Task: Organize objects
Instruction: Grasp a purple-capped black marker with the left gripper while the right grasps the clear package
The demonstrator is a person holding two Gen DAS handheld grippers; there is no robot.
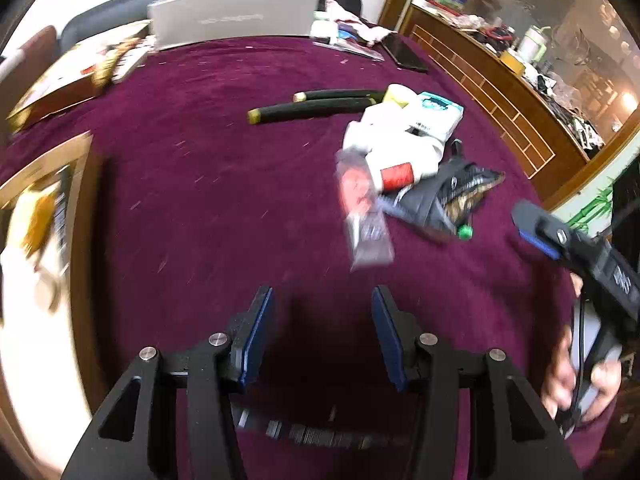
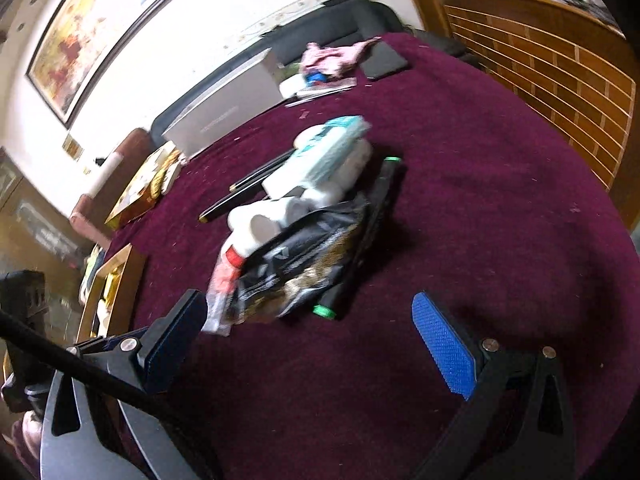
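Observation:
A heap of objects lies on the purple tablecloth point(image 1: 200, 200): a pack of white rolls point(image 1: 396, 136), a teal box point(image 1: 436, 108), a red thread spool point(image 1: 396, 174), a clear bag point(image 1: 362, 216), a black pouch point(image 1: 452, 196) and a green-capped marker point(image 1: 464, 232). Two black sticks point(image 1: 312, 112) lie just behind. My left gripper point(image 1: 323, 292) hangs open over bare cloth in front of the heap, nothing between its fingers. My right gripper point(image 2: 308, 298) stands wide open at the near end of the heap; the clear bag point(image 2: 218, 312) lies by its left finger point(image 2: 180, 332), and the pads press on nothing.
A silver box point(image 1: 236, 12) and a dark tablet point(image 1: 404, 54) sit at the table's far side, a golden box point(image 1: 60, 84) at far left. A wooden-framed tray point(image 1: 80, 200) lies at the left edge. A wooden cabinet point(image 1: 500, 92) stands to the right. A person's hand point(image 1: 580, 380) holds the right gripper.

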